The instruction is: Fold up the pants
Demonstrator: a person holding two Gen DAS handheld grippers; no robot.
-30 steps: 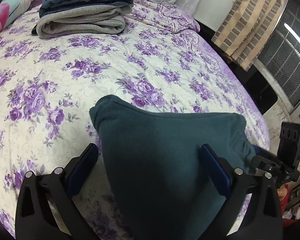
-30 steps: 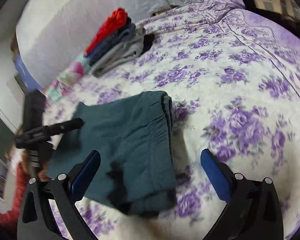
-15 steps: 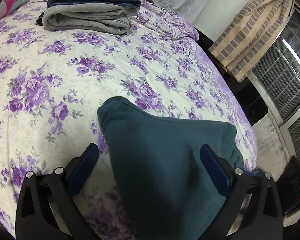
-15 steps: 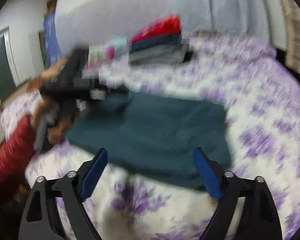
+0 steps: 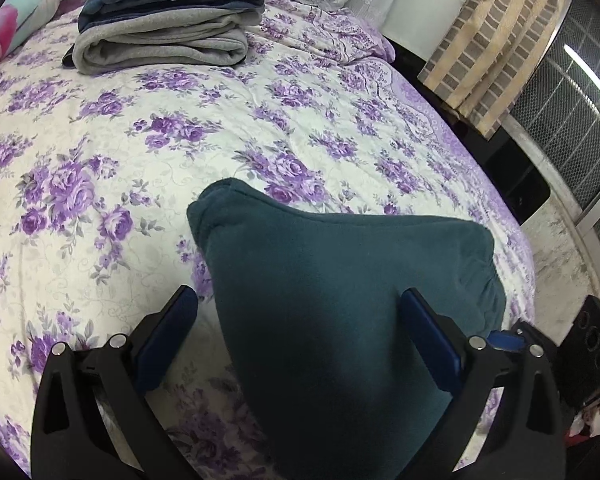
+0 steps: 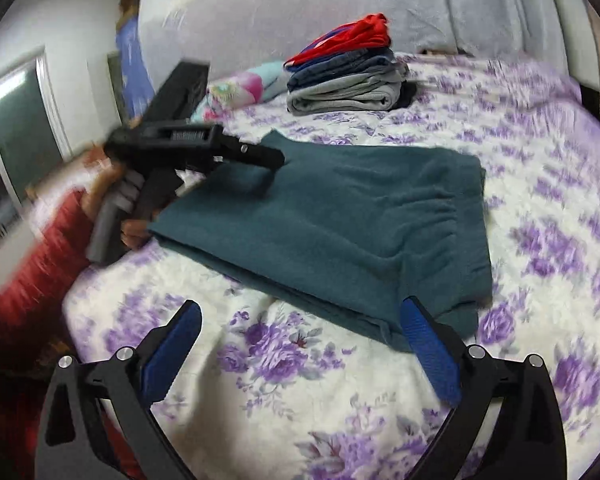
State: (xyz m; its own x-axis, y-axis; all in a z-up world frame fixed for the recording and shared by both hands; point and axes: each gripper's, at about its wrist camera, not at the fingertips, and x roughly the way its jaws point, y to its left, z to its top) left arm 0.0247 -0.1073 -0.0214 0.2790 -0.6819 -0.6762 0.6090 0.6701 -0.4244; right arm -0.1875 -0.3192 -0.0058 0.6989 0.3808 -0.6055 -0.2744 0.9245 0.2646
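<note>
Both pairs of jaws stand wide and grip nothing: the left gripper hangs over the teal pants with cloth lying under the gap but neither blue pad pressing on it, and the right gripper, whose jaws have just opened out to full spread again, hangs over bare quilt just short of the pants' near edge, nothing between them. The pants lie as a flat, layered rectangle near the near edge of the bed, which suggests the folding is largely done and the hands are letting go or getting ready for one more fold or a carry. Seen from the right wrist, the left gripper reaches in over the pants' far left corner, held by a hand in a red sleeve. Beyond the pants lies a broad stretch of open quilt, then a stack of folded clothes well apart from them, so there is room to slide or lift that way. On the near side the bed ends just beside the pants, leaving little margin.
</note>
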